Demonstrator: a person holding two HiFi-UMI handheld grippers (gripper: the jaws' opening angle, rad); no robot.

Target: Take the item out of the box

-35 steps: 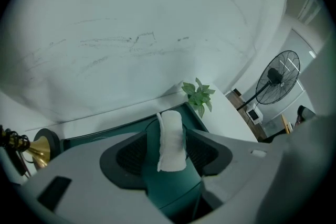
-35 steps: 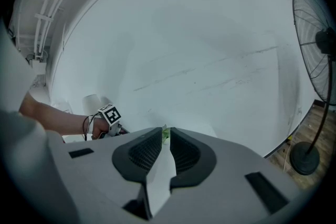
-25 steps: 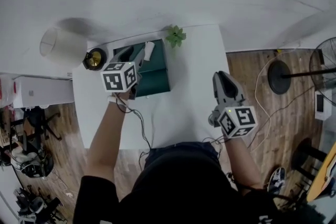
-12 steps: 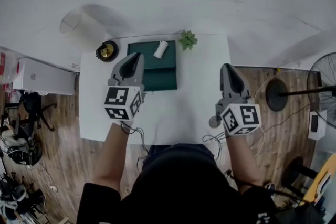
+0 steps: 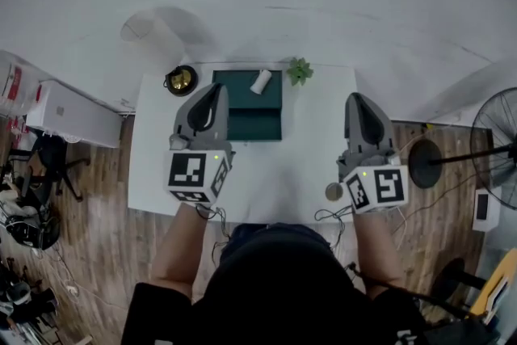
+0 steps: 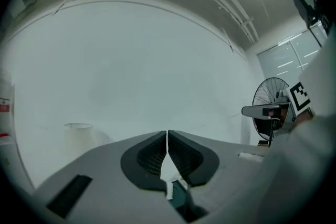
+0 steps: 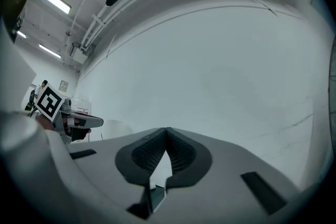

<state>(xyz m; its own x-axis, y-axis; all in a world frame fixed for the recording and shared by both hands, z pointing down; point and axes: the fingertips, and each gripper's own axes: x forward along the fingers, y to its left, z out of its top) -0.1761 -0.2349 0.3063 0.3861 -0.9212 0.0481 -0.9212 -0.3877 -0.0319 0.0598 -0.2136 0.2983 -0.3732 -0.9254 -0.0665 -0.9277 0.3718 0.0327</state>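
Note:
A dark green box (image 5: 254, 115) lies open on the white table (image 5: 307, 149) at its far edge. A small white cylinder (image 5: 261, 81), the item, rests on the box's far part. My left gripper (image 5: 210, 91) is held above the table just left of the box, jaws shut with nothing between them. My right gripper (image 5: 360, 101) hovers over the table's right side, well clear of the box, also shut and empty. In both gripper views the jaws meet tip to tip and point at the bare white wall; the box barely shows below the left jaws (image 6: 181, 202).
A small green plant (image 5: 300, 70) stands right of the box at the far edge. A dark round gold-topped object (image 5: 181, 80) sits at the table's far left corner. A floor fan (image 5: 497, 125) stands right of the table, a white lampshade (image 5: 149, 30) behind it.
Both grippers pulled back toward the person and levelled out. The left one came away from the box and its jaws closed; the right jaws closed too. The white cylinder stays on the box.

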